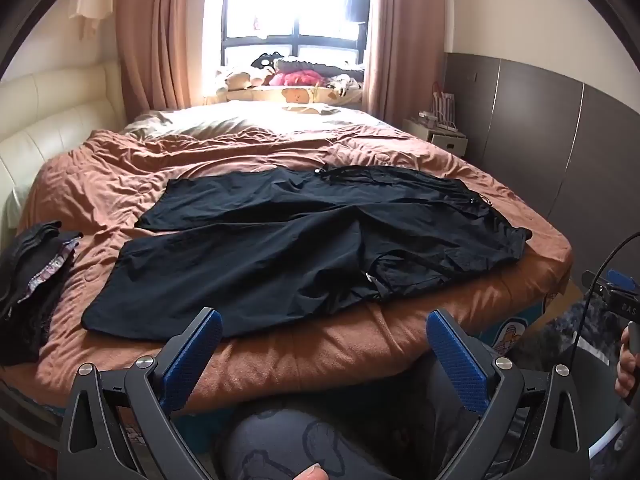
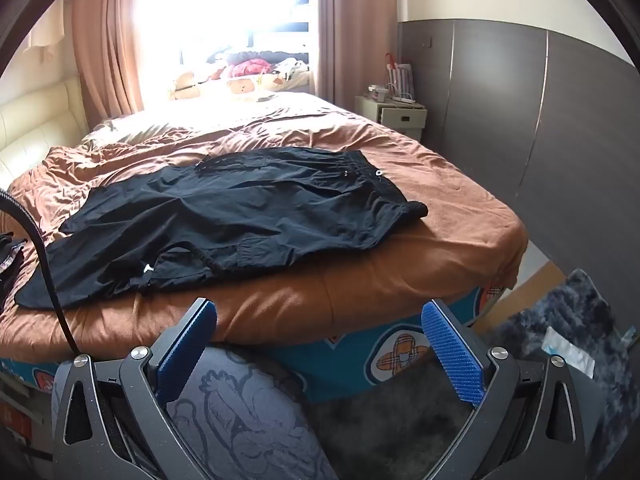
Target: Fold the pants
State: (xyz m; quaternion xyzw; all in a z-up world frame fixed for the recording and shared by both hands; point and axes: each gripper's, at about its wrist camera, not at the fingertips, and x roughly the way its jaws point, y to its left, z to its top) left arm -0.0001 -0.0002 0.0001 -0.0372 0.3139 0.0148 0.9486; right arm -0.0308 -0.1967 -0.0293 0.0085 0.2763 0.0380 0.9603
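Folding hadn't started: the black pants lay spread flat across the brown bedspread near the bed's near edge, waistband to the right, both legs running left side by side, no fold made in them that I could see. Left tongs and right tongs were both spread wide with nothing between the blue pads, hanging short of the bed and well clear of the fabric. Everything was left to do (a pile of dark clothes sat at the far left).
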